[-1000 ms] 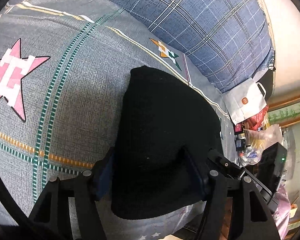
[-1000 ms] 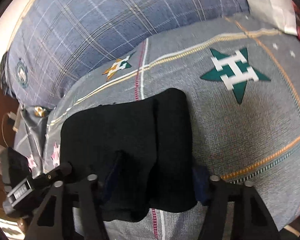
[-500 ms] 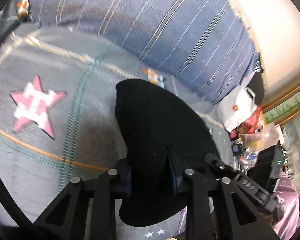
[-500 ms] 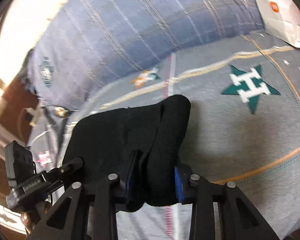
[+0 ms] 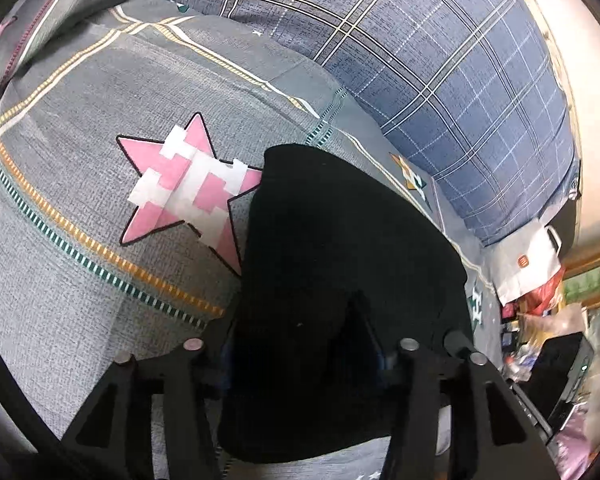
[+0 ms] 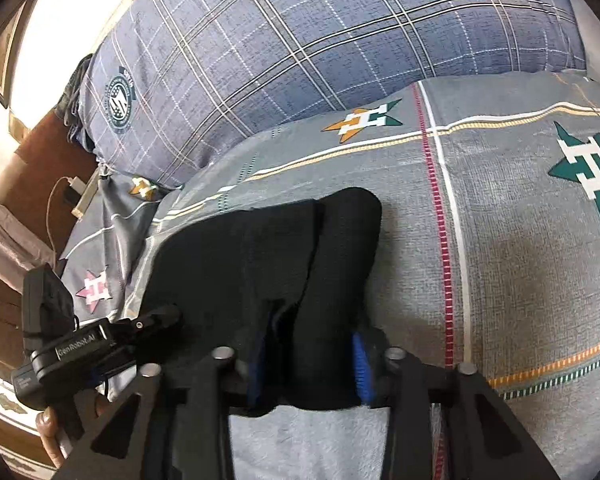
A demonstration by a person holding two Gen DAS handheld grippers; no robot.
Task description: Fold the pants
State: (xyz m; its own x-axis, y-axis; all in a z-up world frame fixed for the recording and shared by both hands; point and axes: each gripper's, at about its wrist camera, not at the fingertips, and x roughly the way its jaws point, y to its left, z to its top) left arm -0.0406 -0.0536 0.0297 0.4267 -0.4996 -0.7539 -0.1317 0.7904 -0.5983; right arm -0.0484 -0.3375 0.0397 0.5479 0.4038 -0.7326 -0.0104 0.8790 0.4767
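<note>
Pants [image 5: 340, 280], black and already folded into a thick bundle, lie on the bed right ahead of both our grippers, their near edge reaching in between the fingers of each. Our left gripper [image 5: 304, 352] has its jaws opening, the cloth filling the gap; whether the pads still press we cannot tell, as black fabric hides them. Our right gripper [image 6: 306, 360] is opening too, around a folded ridge of the pants [image 6: 284, 272], its blue pads [image 6: 360, 364] showing at the fabric's edge.

Only the right view shows the layered fold line running away from us, and the left gripper [image 6: 148, 320] off to its left. Only the left view shows a pink star [image 5: 188, 184] just left of the bundle and a white paper bag [image 5: 524, 264] far to the right.

Beneath is a grey bedspread [image 6: 520, 260] with striped lines and stars; beyond it lies a blue plaid pillow [image 6: 320, 40], with wooden furniture [image 6: 4, 312] to the left.
</note>
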